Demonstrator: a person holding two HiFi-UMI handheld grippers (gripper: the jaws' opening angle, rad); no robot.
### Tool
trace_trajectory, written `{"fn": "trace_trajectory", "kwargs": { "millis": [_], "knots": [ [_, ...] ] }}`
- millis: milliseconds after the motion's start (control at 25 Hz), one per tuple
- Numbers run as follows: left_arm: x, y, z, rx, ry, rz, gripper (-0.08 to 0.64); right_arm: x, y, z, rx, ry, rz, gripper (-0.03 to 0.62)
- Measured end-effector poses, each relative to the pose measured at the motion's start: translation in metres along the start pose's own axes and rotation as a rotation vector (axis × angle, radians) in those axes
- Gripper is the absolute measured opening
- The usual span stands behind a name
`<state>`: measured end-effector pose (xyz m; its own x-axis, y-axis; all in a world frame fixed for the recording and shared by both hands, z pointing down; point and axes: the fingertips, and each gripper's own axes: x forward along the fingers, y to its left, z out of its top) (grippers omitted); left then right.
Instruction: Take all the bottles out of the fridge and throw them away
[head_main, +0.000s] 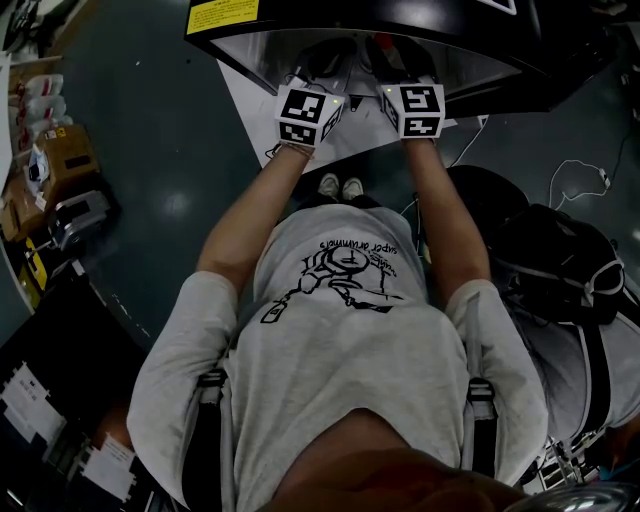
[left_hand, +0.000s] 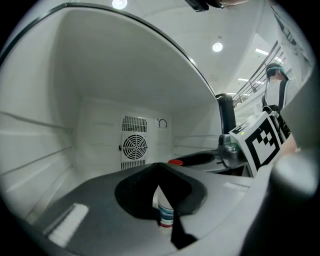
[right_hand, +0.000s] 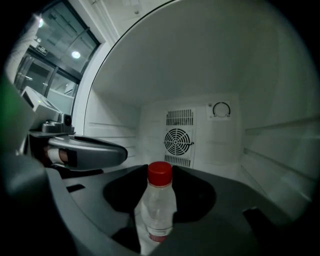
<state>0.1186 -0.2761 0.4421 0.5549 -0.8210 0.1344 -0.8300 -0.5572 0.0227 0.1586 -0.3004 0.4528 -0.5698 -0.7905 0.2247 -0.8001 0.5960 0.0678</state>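
Both grippers reach into a small open fridge (head_main: 500, 75) with white inner walls. My right gripper (right_hand: 157, 202) is shut on a clear upright bottle (right_hand: 156, 212) with a red cap (right_hand: 159, 172), its dark pads against both sides of the body. From the left gripper view that same red cap (left_hand: 175, 161) shows at the right gripper's tip. My left gripper (left_hand: 161, 182) is shut. Through the thin slit between its jaws shows a strip of a white bottle (left_hand: 165, 214) with a blue label, beyond the jaws. In the head view the two marker cubes sit side by side at the fridge mouth, left (head_main: 308, 115) and right (head_main: 415, 108).
A round fan grille (right_hand: 178, 140) and a dial (right_hand: 221, 109) sit on the fridge's back wall, with shelf ledges on the side walls. On the floor are a black bag (head_main: 560, 265) at the right, cardboard boxes (head_main: 62, 150) at the left, and a white cable (head_main: 580, 180).
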Motion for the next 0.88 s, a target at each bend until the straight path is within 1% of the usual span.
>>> {"fn": "trace_trajectory", "kwargs": {
  "millis": [240,600,880],
  "knots": [
    [-0.014,-0.003,0.005,-0.008,-0.009,-0.002,0.009,-0.016,0.006,0.006,0.011,0.003,0.001,0.156],
    [-0.029,-0.016,0.018,0.000,-0.022,-0.012,0.009,-0.038,0.012,0.011,0.017,0.012,0.028,0.156],
    [-0.042,-0.029,0.026,-0.015,-0.030,-0.019,0.009,-0.056,0.019,0.014,0.036,0.033,0.049,0.156]
  ]
}}
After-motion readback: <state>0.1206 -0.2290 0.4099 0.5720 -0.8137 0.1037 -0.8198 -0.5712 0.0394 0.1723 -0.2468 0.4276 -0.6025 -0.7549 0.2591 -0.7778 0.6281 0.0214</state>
